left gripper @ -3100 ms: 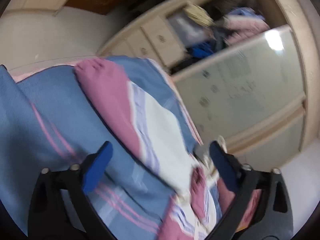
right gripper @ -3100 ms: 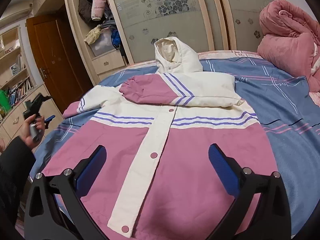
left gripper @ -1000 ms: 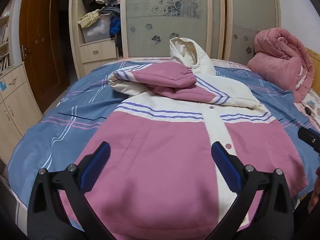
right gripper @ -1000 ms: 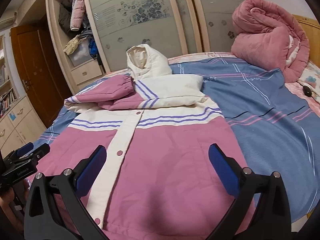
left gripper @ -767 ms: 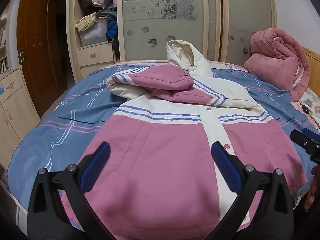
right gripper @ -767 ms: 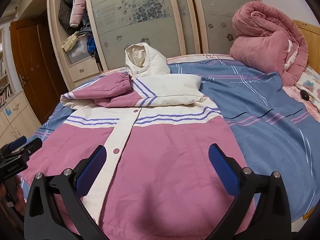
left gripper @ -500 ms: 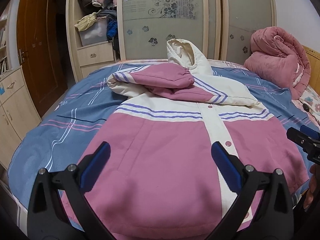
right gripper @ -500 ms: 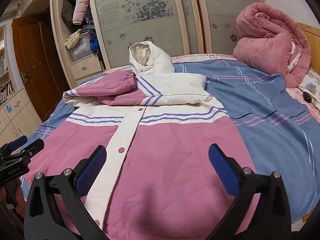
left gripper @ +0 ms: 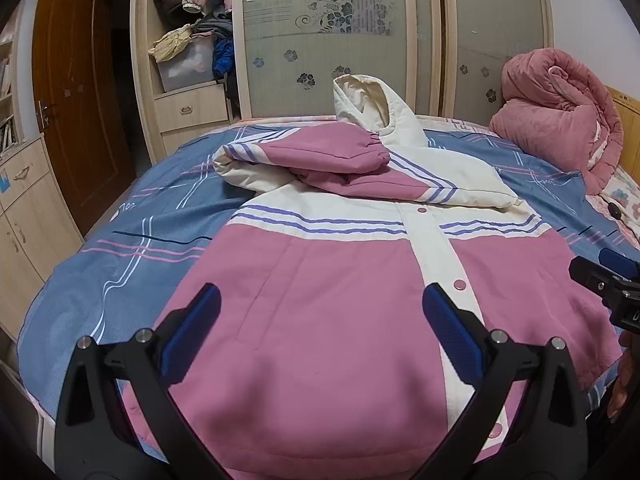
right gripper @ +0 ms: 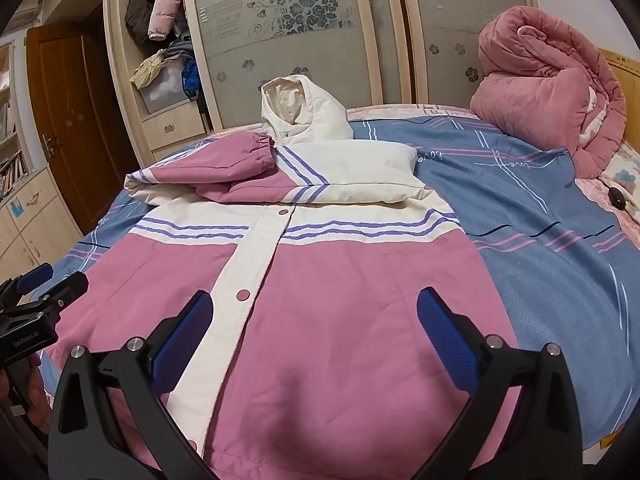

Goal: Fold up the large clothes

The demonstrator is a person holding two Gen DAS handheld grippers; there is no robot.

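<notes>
A pink and cream hooded jacket (left gripper: 328,292) lies front up on the bed, snap placket (left gripper: 436,240) closed. Both sleeves (left gripper: 320,152) are folded across the chest and the cream hood (left gripper: 372,112) stands up at the far end. It also shows in the right wrist view (right gripper: 340,292). My left gripper (left gripper: 320,320) is open and empty above the hem's left half. My right gripper (right gripper: 316,320) is open and empty above the hem's right half. Each gripper shows at the edge of the other's view, the right one (left gripper: 604,280) and the left one (right gripper: 36,300).
The bed has a blue striped sheet (left gripper: 132,248). A rolled pink quilt (left gripper: 560,104) sits at the far right corner. A wardrobe with frosted sliding doors (left gripper: 332,36) and open shelves of clothes (left gripper: 188,40) stands behind. A wooden door (left gripper: 76,100) and cabinets (left gripper: 24,208) are on the left.
Over three seconds the left sleeve was laid across the chest and my left gripper swung back to the hem. In the last second both grippers only drifted slightly, staying open.
</notes>
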